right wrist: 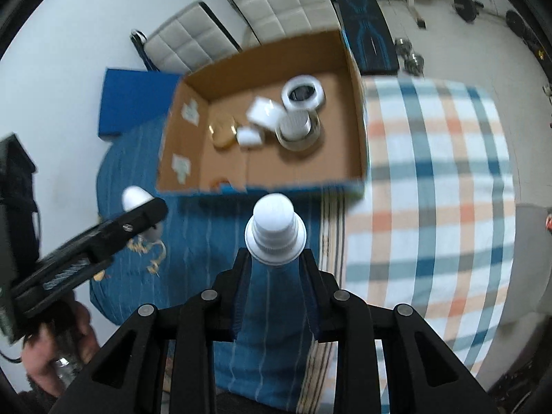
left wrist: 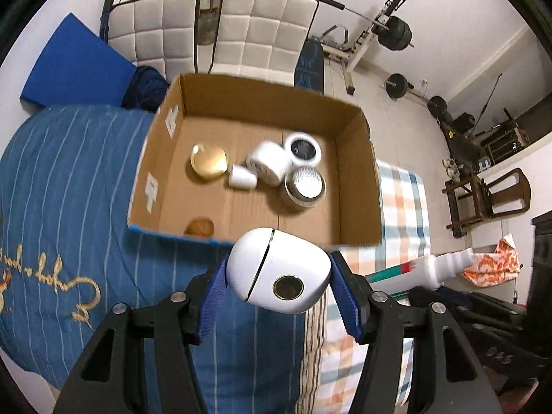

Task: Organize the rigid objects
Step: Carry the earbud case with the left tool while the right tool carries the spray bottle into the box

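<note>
An open cardboard box [left wrist: 358, 179] [right wrist: 355, 110] lies on the bed. It holds a gold lid [left wrist: 208, 162], white jars [left wrist: 272, 162], a round tin [left wrist: 305, 186] and a small brown object [left wrist: 199, 227]. My left gripper [left wrist: 277, 281] is shut on a white egg-shaped case [left wrist: 279, 269], held just before the box's near wall. It also shows in the right wrist view [right wrist: 138, 207]. My right gripper [right wrist: 276, 258] is shut on a toothpaste tube with a white cap [right wrist: 276, 227], pointing at the box. The tube also shows in the left wrist view [left wrist: 431, 270].
The bed has a blue striped cover [left wrist: 69, 189] and a checked blanket [right wrist: 431, 172]. Two white padded chairs [left wrist: 262, 24] stand behind the box, a blue mat [left wrist: 72, 62] leans at the left, and weights and a bench [left wrist: 396, 34] stand on the floor at the right.
</note>
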A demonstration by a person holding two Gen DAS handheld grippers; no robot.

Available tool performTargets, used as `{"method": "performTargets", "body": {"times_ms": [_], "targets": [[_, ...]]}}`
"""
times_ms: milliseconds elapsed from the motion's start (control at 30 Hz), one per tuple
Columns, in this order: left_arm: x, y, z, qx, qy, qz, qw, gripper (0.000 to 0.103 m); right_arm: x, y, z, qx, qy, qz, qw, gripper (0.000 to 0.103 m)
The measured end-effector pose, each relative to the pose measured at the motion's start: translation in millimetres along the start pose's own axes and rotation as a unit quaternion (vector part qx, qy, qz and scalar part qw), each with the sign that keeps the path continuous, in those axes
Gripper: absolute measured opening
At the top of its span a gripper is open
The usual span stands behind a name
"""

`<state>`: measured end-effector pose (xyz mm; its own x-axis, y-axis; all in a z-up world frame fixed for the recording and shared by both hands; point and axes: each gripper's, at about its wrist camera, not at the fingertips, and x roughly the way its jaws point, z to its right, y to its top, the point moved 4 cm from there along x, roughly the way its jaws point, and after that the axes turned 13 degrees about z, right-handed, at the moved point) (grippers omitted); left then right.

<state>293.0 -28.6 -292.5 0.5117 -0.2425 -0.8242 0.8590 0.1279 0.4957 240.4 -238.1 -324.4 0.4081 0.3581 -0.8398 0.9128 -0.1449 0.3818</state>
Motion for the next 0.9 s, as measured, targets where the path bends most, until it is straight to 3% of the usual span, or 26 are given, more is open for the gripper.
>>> {"method": "performTargets", "body": {"times_ms": [333, 500, 733, 767, 800, 900], "targets": [[27, 55, -19, 0.026, 0.034, 0.024, 0.9988, 0.056, 12, 67, -18, -0.031, -0.056, 0.033, 0.997, 0.030], [58, 56, -31, 0.031, 0.049, 0.005, 0.9983, 0.056, 61, 78, -6, -0.029, -0.111, 0.000, 0.993, 0.029], [100, 49, -59, 0.008, 0.063, -0.034, 0.9974, 0.056, 133, 77, 11, -0.018, -0.149, -0.052, 0.987, 0.028], [102, 49, -60, 0.007, 0.064, -0.036, 0.9972, 0.056, 142, 76, 12, -0.019, -0.153, -0.060, 0.986, 0.026], [106, 49, -63, 0.007, 0.066, -0.039, 0.9970, 0.056, 151, 76, 13, -0.023, -0.160, -0.070, 0.984, 0.000], [115, 48, -67, 0.005, 0.069, -0.045, 0.9966, 0.056, 167, 78, 14, -0.030, -0.176, -0.092, 0.980, 0.000]]}}
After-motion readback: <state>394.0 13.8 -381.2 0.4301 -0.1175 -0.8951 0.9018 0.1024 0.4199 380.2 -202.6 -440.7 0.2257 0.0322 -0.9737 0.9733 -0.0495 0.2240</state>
